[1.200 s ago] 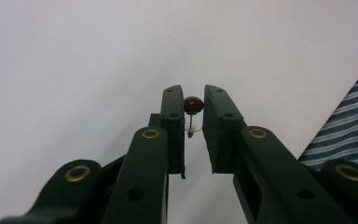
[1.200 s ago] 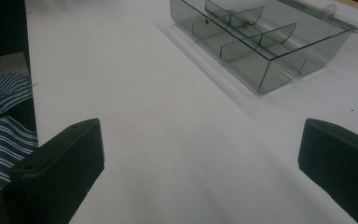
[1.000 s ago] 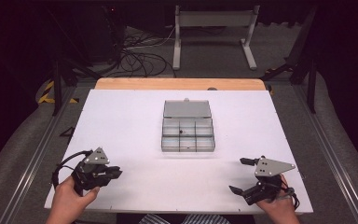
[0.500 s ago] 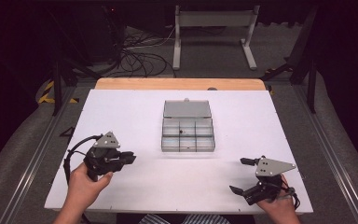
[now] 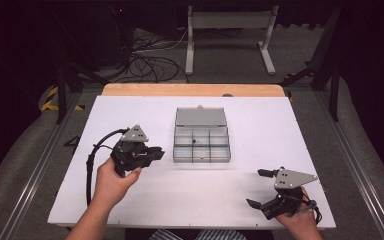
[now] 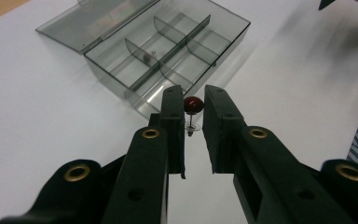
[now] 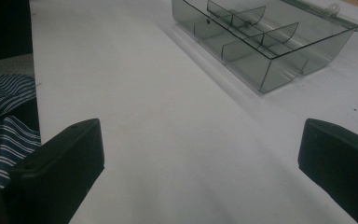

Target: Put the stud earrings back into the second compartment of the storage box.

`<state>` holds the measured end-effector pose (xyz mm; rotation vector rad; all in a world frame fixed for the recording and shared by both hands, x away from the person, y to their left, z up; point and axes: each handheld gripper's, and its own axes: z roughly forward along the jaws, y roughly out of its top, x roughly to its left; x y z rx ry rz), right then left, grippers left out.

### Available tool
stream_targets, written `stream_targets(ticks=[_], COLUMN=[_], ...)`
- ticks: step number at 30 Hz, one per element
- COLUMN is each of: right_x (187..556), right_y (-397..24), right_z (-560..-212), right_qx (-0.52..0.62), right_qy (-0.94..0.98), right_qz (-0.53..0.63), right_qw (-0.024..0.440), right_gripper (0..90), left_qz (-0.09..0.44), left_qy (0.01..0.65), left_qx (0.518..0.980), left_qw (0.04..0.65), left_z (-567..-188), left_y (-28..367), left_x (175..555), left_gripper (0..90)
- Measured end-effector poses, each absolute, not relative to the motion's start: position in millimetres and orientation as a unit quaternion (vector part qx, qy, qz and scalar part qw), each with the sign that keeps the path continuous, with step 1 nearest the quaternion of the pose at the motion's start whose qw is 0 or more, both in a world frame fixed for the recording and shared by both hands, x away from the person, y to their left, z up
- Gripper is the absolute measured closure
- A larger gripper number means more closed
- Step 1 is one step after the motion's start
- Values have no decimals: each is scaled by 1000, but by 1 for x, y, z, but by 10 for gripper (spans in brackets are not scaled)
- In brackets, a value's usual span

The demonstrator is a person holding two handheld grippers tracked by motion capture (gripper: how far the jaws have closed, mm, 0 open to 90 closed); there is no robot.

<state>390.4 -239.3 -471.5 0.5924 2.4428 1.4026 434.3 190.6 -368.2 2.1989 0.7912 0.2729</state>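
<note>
A red-headed push pin (image 6: 193,104) sits pinched between the tips of my left gripper (image 6: 190,103), head toward the box, shaft hanging down. Since a second ago that hand has lifted from the near left of the white table (image 5: 260,195) toward the clear compartment box (image 5: 201,144), now just ahead. So delivery is underway. My right gripper (image 5: 261,188) rests open, empty.

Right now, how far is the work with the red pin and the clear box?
Done: the box lies open on the table, one small item in a compartment. In hand: the left gripper grips a red-headed pin near the box. Left: placing that pin in a compartment. The right gripper rests open.
</note>
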Motion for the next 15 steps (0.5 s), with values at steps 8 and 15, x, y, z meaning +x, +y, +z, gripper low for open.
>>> stream_targets(ticks=[8,15], right_x=[391,391], right_y=[-240,-241], right_z=[-471,-471], right_qx=[202,201], right_qy=[841,841], right_qz=[485,486], right_qw=[130,128], right_gripper=[9,9], left_qz=[97,99], left_qy=[299,288], left_qx=[856,852], left_qw=[410,427], left_z=[-365,-368], left_y=[168,150], left_x=[453,467], left_gripper=[788,787])
